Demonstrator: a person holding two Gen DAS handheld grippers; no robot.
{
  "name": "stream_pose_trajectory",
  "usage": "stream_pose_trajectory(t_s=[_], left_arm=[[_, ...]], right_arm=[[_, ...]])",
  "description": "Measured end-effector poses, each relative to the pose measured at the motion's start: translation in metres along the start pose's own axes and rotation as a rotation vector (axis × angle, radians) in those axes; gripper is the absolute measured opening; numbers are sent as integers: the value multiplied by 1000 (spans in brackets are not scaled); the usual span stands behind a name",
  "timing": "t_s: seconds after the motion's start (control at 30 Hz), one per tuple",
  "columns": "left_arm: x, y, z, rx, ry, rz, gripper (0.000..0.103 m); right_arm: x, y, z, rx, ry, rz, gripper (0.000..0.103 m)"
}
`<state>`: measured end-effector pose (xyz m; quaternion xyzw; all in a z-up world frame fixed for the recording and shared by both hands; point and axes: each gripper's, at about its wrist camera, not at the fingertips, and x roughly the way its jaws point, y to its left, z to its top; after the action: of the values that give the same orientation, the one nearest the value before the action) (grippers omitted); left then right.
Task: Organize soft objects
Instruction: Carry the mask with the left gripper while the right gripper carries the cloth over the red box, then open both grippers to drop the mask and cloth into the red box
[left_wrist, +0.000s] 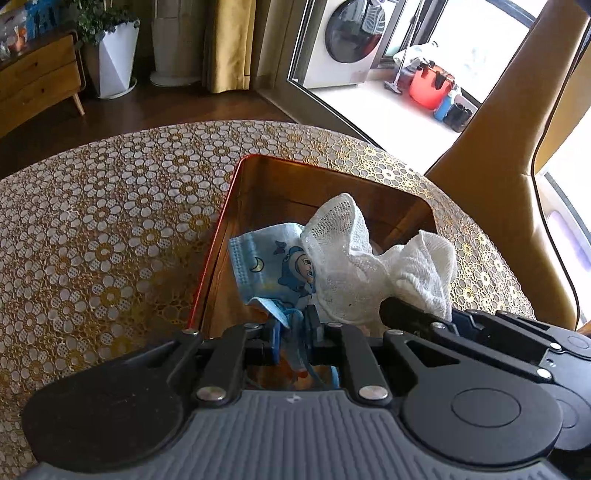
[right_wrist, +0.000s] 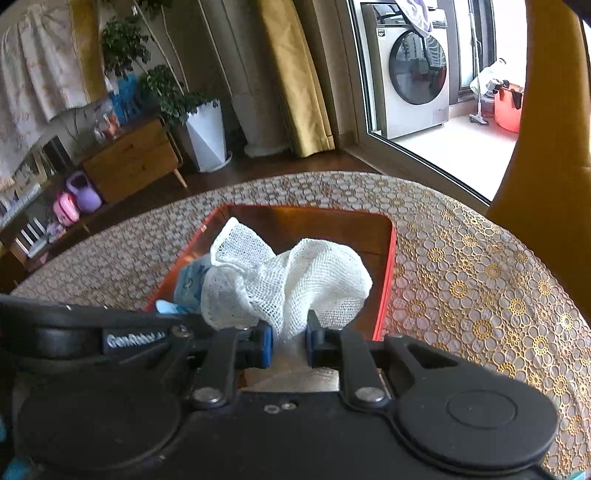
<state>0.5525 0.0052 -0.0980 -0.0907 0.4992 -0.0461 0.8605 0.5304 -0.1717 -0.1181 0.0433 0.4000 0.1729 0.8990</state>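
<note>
The white mesh cloth (right_wrist: 284, 280) stands bunched above the red-rimmed box (right_wrist: 386, 280), and the right tool (right_wrist: 289, 339) pinches its lower part between the 2 blue pads (right_wrist: 266, 341), which are close together with the fabric squeezed between them. Beside it, on the left, the blue face mask (left_wrist: 273, 266) with a cartoon print hangs over the inside of the same box. The left tool (left_wrist: 294, 332) is narrow and grips the blue ear loop and lower edge of this mask. The 2 soft things touch each other, the cloth partly covering the mask. The box rests on the surface (left_wrist: 110, 236), which carries a gold and white flower-pattern cover. The 2 tools are side by side, very near.
</note>
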Motion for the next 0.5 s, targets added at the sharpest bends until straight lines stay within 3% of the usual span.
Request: stream_pose_trajectory(t_s=[0.3, 0.37, 0.5], left_arm=[[8, 4, 0, -19, -11, 9, 40], [8, 6, 1, -30, -19, 7, 57], [2, 7, 2, -42, -33, -1, 59]], right_arm=[[6, -5, -6, -34, 7, -9, 22], [5, -5, -7, -44, -1, -24, 24], [0, -7, -7, -62, -20, -12, 37]])
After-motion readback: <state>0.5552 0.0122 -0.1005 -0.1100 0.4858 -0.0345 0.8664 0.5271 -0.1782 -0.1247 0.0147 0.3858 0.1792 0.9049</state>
